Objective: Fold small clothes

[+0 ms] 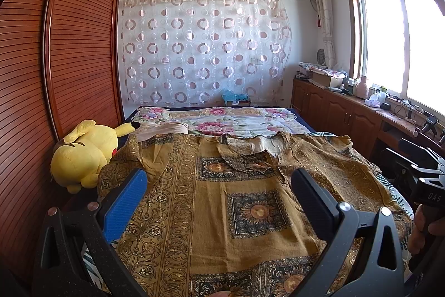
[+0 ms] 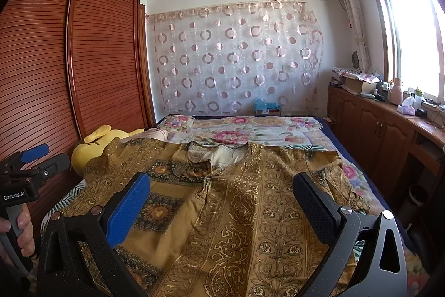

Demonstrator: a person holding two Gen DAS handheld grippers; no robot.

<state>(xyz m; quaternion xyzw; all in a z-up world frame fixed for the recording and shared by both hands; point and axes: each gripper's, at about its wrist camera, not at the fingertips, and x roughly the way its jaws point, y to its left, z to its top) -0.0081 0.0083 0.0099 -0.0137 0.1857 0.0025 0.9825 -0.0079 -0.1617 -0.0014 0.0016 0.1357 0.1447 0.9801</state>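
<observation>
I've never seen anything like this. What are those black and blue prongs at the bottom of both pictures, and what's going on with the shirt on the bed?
There is no robot here. A person holds a hand tool in each hand, each ending in a two-finger claw with a small camera behind it. One picture looks out along the left claw, the other along the right claw; the prongs are each claw's own fingers. In the right picture you can also see the person's left hand gripping its handle.

On the bed, over a floral cover, a mustard patterned shirt lies spread flat, neckline away from the cameras. A yellow plush toy sits by the wardrobe. Both claws are open above the shirt and hold nothing, so no fold is made yet.
</observation>
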